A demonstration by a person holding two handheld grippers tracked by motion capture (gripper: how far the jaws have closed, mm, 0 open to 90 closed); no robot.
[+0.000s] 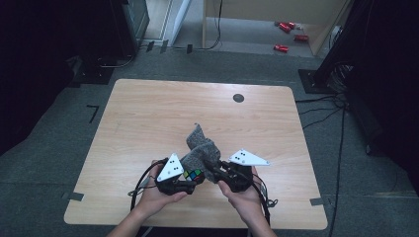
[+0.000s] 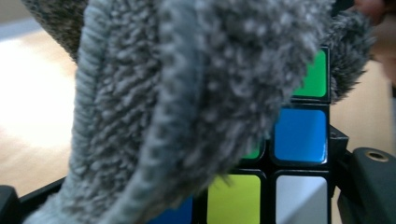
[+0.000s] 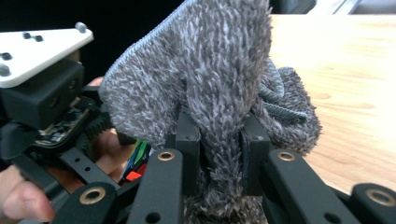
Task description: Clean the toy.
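Right gripper (image 3: 219, 154) fingers pinching grey cloth (image 3: 210, 79), left gripper (image 1: 190, 178) seemingly clamping unlabelled puzzle cube (image 2: 299, 140)

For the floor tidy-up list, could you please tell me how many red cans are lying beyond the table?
4 red cans on the far floor: two together at the back, one right, one nearest; others may be hidden.

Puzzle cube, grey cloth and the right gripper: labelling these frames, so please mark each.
puzzle cube (image 2: 300, 135), left gripper view, blue sticker.
grey cloth (image 3: 219, 65), right gripper view, fluffy face.
right gripper (image 3: 219, 154), right gripper view, cloth pinched between its jaws.
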